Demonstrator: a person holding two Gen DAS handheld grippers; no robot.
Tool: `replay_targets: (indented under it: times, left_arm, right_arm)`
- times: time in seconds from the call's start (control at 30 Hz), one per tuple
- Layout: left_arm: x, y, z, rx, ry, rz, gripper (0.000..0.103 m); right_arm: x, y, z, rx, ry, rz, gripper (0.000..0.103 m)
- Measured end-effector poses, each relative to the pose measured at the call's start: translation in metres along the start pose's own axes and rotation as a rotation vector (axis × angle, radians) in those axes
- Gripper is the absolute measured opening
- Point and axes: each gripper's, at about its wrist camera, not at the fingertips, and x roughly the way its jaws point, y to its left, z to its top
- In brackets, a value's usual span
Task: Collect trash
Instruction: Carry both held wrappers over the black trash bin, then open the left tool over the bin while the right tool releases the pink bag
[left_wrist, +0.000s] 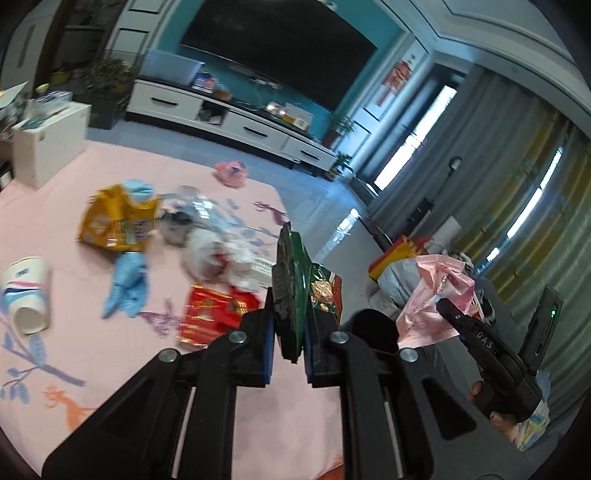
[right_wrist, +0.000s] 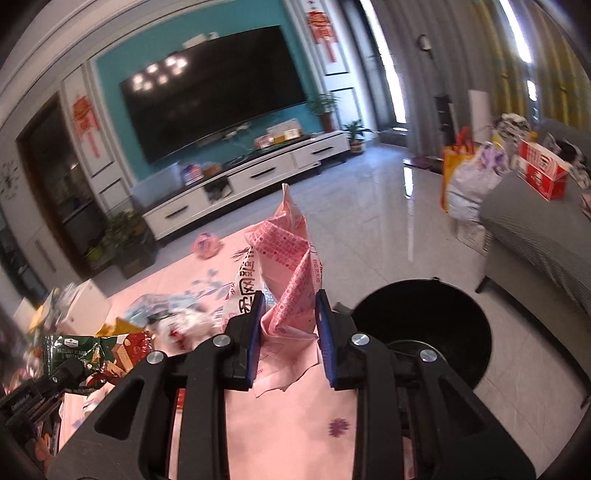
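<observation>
The left hand-held gripper (left_wrist: 289, 347) has its jaws pinched on a green wrapper (left_wrist: 295, 280); the right hand-held gripper (right_wrist: 290, 332) clamps a pink wrapper (right_wrist: 288, 266), both raised.

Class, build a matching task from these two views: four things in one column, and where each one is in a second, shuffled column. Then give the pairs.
Things
1. green snack wrapper
2. pink wrapper
3. paper cup
4. black bin

Places
A. on the tiled floor
B. in the left gripper
C. on its side on the pink cloth
D. in the right gripper

Pairs: 1-B, 2-D, 3-C, 4-A
</observation>
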Motion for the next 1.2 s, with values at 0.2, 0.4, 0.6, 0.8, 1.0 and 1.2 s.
replay_targets:
  times: [0.2,0.4,0.6,0.8,1.0,1.2]
  left_arm:
    - [0.040,-0.053,-0.014,0.073,0.045,-0.044,0.014]
    - [0.089,-0.101,-0.035,0.138,0.122,-0.098,0.014]
    - [0.138,-0.136,-0.060,0.202,0.210,-0.109,0.014]
    - [0.183,-0.148,-0.079,0.230,0.290,-0.091,0.014]
    - [0.219,-0.156,-0.098,0.250,0.370,-0.077,0.014]
    - [0.241,-0.165,-0.109,0.256,0.410,-0.085,0.014]
  right_arm:
    - [-0.003,-0.045,0.004,0.058,-0.011,-0.049,0.028]
    - [0.010,-0.098,0.001,0.160,0.042,-0.099,0.028]
    - [0.031,-0.138,-0.012,0.234,0.114,-0.217,0.028]
    - [0.051,-0.163,-0.020,0.285,0.188,-0.285,0.029]
    - [0.066,-0.180,-0.027,0.340,0.241,-0.315,0.029]
    - [0.077,-0.189,-0.029,0.355,0.277,-0.333,0.029]
